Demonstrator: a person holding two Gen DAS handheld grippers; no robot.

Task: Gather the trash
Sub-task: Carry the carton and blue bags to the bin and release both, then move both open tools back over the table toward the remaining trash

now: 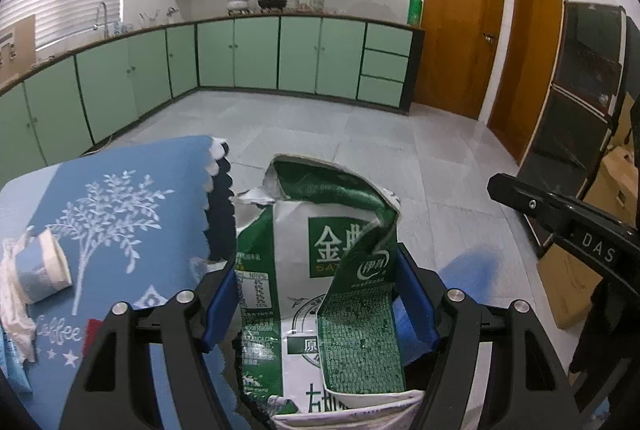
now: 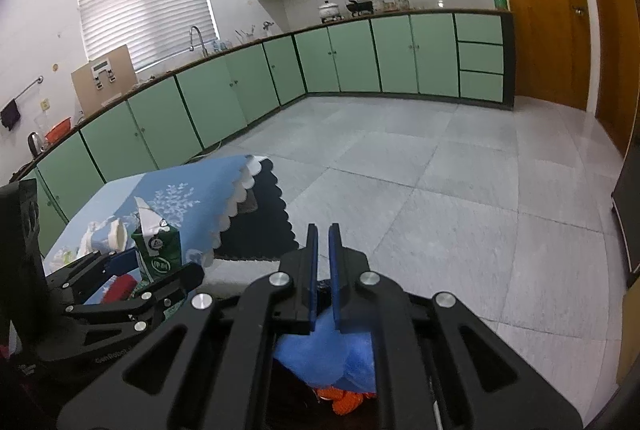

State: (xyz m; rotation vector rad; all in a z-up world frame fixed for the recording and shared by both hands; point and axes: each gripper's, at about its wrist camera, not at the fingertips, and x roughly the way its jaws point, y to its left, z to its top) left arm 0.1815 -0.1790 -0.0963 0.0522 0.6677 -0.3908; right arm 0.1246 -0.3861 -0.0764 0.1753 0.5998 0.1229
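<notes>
Carton (image 1: 320,270), torn and green-white, sits clamped between the wide-set pads of my left gripper (image 1: 316,294), off the table's edge at 3 o'clock, I judge for carrying away. My right gripper (image 2: 323,250) is almost closed, empty. A paper cup (image 1: 42,266) waits on the blue tablecloth (image 1: 132,197) at 9 o'clock.

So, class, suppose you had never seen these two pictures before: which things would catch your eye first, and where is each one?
First, the torn green-and-white milk carton, clamped between the blue fingers of the left gripper in the foreground. Next, the blue tablecloth with a white tree print to its left, where a paper cup lies tipped over. Behind, mint-green cabinets line the kitchen walls.
</notes>
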